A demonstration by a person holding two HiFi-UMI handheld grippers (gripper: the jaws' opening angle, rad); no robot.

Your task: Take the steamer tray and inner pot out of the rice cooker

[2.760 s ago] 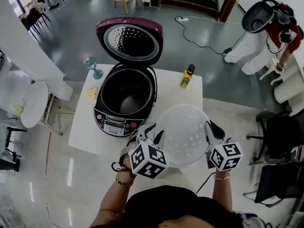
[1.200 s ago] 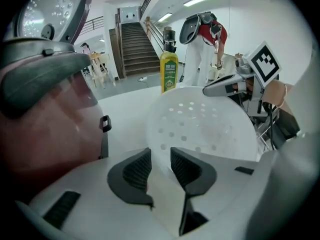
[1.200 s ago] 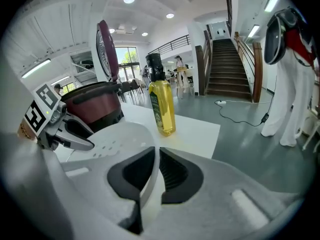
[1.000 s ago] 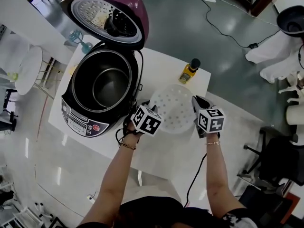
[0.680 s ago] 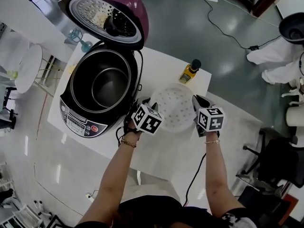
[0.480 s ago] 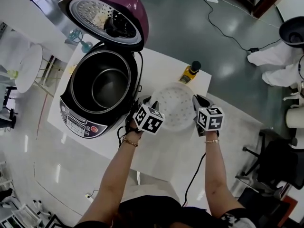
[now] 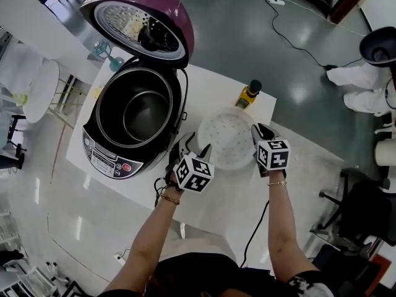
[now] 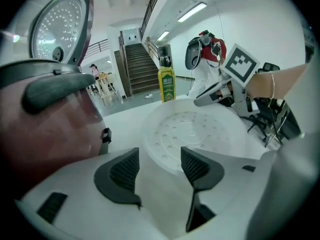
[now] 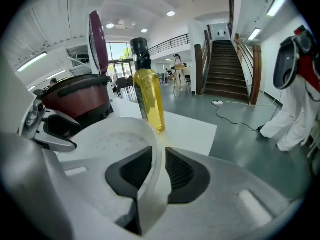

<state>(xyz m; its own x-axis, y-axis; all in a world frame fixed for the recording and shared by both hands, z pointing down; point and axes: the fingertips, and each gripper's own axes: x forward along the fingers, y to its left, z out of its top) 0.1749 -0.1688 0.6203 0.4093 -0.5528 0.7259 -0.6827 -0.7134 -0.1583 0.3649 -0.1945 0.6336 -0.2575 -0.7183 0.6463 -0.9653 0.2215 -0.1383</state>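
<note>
Steamer tray [image 7: 226, 138] (rim inside right gripper [image 7: 259, 131])

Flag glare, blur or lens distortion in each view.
Head view: bright glare patches on the glossy floor, otherwise sharp. Left gripper view: strong fisheye, dark corners, rice cooker at left close and soft. Right gripper view: fisheye too, bottle crisp, steamer tray rim washed-out white.
</note>
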